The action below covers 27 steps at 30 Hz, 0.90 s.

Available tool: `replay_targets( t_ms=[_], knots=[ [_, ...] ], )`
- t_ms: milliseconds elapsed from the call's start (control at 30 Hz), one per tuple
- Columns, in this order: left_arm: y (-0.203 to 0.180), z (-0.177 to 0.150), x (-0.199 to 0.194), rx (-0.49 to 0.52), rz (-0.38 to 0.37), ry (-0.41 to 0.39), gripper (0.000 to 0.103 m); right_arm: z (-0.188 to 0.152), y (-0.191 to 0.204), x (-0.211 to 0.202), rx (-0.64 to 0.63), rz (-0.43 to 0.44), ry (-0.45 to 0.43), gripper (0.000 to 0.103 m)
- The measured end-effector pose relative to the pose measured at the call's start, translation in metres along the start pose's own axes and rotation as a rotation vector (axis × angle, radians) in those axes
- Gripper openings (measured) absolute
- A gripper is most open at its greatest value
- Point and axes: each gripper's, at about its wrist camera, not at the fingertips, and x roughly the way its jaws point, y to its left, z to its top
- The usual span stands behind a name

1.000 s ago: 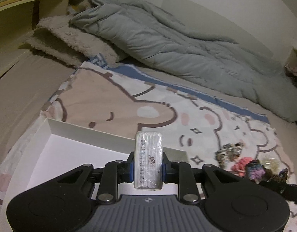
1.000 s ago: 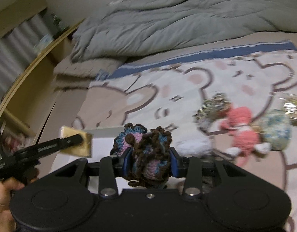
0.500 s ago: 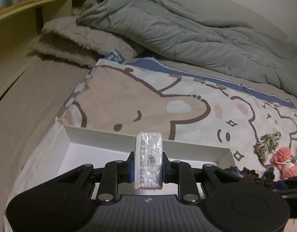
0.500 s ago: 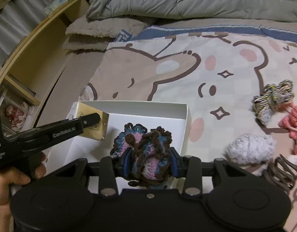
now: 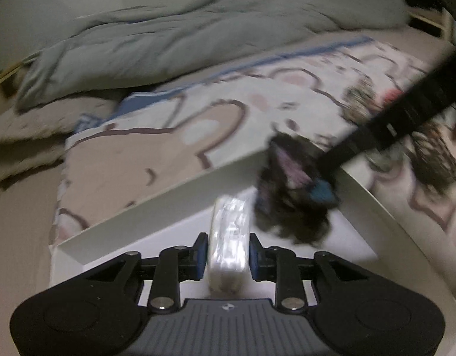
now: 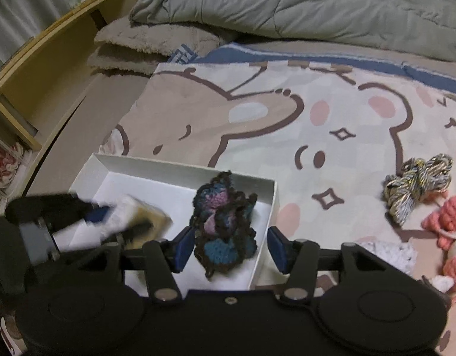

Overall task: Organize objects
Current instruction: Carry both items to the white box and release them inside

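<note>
Both wrist cams look steeply down, close over the white box (image 5: 156, 207) (image 6: 174, 167), 1 shared area.

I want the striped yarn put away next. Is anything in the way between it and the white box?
Nothing visible blocks it. The striped yarn bundle lies on bare bear-print blanket, and only blanket shows between it and the white box. Inside, the dark crochet piece sits near that side wall.
</note>
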Motion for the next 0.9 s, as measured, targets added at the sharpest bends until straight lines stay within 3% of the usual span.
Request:
replay_targets(
  t_ms=[133, 333, 467, 533, 600, 767, 900],
  knots=[
    [-0.009, -0.011, -0.010, 0.074, -0.082, 0.006, 0.056, 0.001, -0.002, -0.009, 0.015, 0.002, -0.015, 0.055],
    [-0.017, -0.020, -0.018, 0.089, -0.184, 0.036, 0.057, 0.000, -0.005, -0.020, 0.036, 0.004, -0.032, 0.053],
    [-0.019, -0.017, -0.013, 0.057, -0.143, 0.082, 0.061, -0.001, -0.008, -0.025, 0.056, 0.010, -0.037, 0.052],
    [-0.020, -0.016, -0.008, 0.041, -0.127, 0.127, 0.070, -0.002, -0.008, -0.026, 0.061, 0.013, -0.037, 0.052],
    [-0.021, -0.016, -0.001, 0.037, -0.129, 0.174, 0.073, -0.003, -0.008, -0.028, 0.062, 0.014, -0.035, 0.052],
    [-0.018, -0.017, 0.012, 0.031, -0.077, 0.224, 0.073, -0.004, -0.009, -0.028, 0.054, 0.014, -0.027, 0.052],
    [-0.001, -0.017, 0.019, -0.045, -0.017, 0.241, 0.075, -0.004, -0.011, -0.028, 0.052, 0.006, -0.023, 0.051]
  ],
)
